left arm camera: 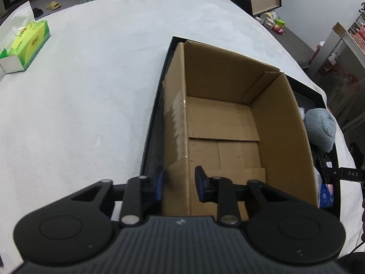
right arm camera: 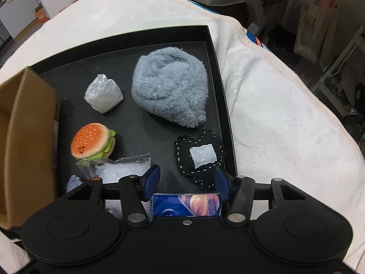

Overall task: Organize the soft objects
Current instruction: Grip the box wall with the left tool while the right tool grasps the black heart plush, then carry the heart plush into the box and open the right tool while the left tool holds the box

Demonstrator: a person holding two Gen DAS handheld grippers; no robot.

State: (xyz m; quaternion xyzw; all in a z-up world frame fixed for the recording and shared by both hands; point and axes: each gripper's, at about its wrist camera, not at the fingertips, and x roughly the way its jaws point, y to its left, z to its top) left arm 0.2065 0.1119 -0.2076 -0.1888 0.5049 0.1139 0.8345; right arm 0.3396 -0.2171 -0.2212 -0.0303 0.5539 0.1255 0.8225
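An open, empty cardboard box (left arm camera: 228, 114) stands in a black tray (right arm camera: 219, 68) on a white blanket. My left gripper (left arm camera: 179, 183) straddles the box's near left wall, one pad outside and one inside, shut on it. Beside the box the tray holds a blue-grey plush (right arm camera: 170, 86), a burger plush (right arm camera: 91, 141), a black stitched heart cushion (right arm camera: 198, 155), a white wrapped bundle (right arm camera: 103, 93) and a clear bag of white fluff (right arm camera: 123, 169). My right gripper (right arm camera: 187, 182) is at the tray's near edge, shut on a blue packet (right arm camera: 186, 203) that spans pad to pad.
A green tissue box (left arm camera: 25, 43) lies far left on the white blanket (left arm camera: 91, 91). The blanket drops away at the right (right arm camera: 285, 114) toward shelves and bags. Cardboard and small items sit on the floor beyond the far edge.
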